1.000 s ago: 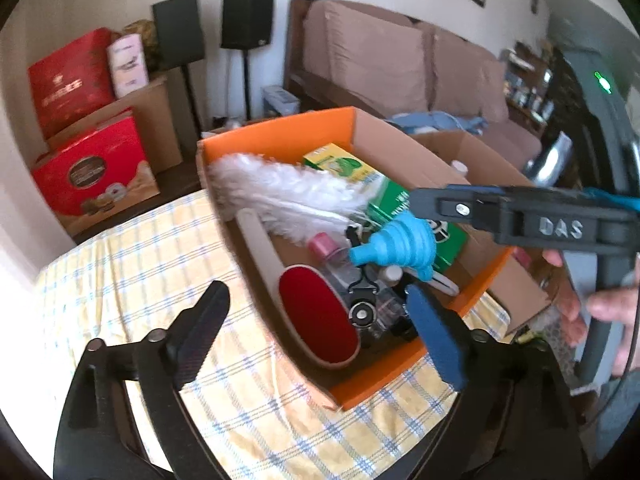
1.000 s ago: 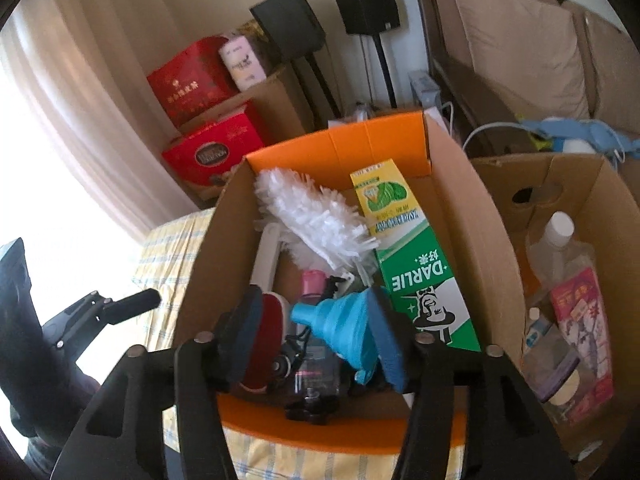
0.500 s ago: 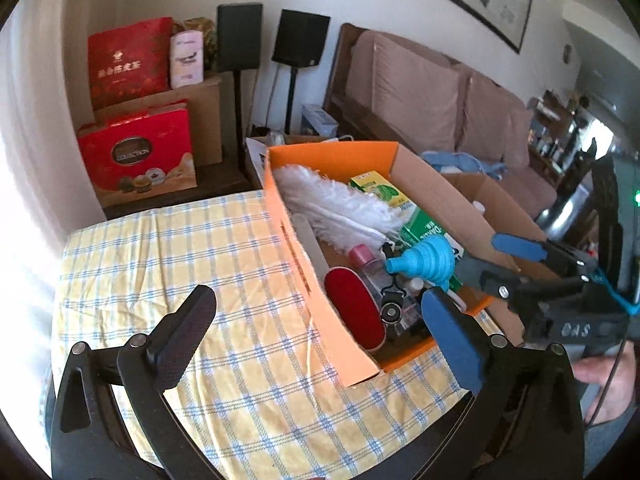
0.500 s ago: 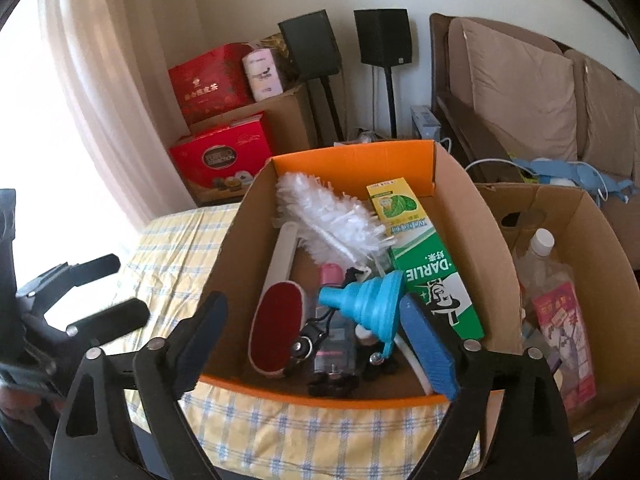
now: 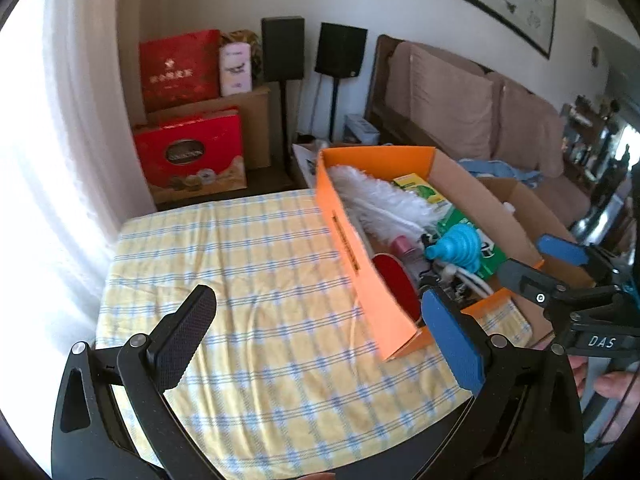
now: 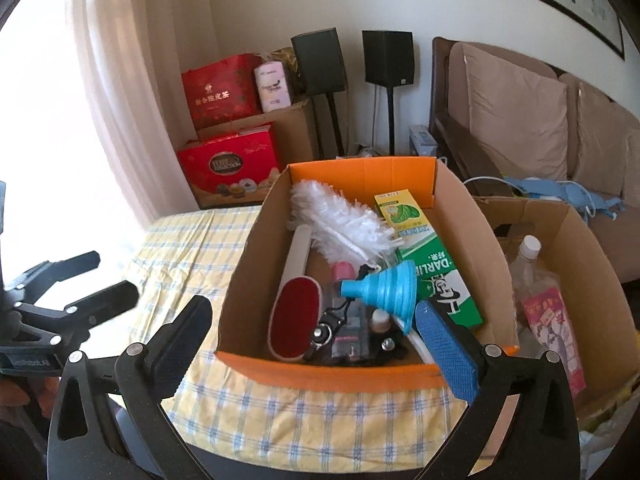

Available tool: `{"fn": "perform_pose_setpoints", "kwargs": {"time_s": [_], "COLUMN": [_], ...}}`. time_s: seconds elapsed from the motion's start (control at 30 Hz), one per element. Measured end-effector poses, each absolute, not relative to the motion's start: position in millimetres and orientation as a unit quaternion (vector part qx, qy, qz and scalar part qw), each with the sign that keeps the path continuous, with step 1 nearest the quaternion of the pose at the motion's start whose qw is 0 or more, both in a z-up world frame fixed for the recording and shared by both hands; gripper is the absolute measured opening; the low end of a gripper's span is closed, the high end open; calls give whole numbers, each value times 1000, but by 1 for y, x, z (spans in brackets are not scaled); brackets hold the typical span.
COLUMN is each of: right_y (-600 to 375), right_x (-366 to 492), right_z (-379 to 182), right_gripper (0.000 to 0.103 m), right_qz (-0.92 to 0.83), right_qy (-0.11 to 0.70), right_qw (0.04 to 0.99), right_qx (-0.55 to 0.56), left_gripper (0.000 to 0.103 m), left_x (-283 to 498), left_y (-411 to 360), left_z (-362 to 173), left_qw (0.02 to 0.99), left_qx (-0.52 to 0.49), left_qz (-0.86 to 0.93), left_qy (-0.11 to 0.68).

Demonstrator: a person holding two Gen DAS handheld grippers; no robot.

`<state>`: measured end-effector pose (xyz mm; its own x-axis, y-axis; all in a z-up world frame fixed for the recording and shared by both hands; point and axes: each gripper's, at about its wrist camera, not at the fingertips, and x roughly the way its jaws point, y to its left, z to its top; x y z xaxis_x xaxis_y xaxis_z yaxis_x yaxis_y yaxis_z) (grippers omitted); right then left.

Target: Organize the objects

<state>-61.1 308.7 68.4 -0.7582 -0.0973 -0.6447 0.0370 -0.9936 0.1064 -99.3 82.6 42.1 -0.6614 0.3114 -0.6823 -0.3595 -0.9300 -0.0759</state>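
Both grippers, left gripper (image 5: 320, 332) and right gripper (image 6: 316, 340), were wide and empty; best approach was dropping straight onto the blue funnel (image 6: 384, 290) in the orange box (image 6: 320, 372).

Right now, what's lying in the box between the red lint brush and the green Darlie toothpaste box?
In the right wrist view, the blue funnel sits between the red lint brush and the Darlie toothpaste box, with a pink-capped bottle and dark clutter beneath it.
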Motion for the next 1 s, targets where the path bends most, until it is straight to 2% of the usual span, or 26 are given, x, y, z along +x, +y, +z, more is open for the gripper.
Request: {"fn": "perform_pose_setpoints", "kwargs": {"time_s": [0.53,1.0], "right_y": [285,272], "right_x": [-16,10], "right_z": [72,71], "right_gripper": [103,103], "right_qz": [-943,-946], "right_qy": [-44,-42], "right_qw": [8,0], "right_qx": [331,321], "left_gripper": [103,103], "left_x": [-50,-22], "left_y": [38,24], "left_z": [37,37], "left_qw": [93,63], "left_qx": [-359,-357], "left_qz": [929,932], "left_qy": [9,1]}}
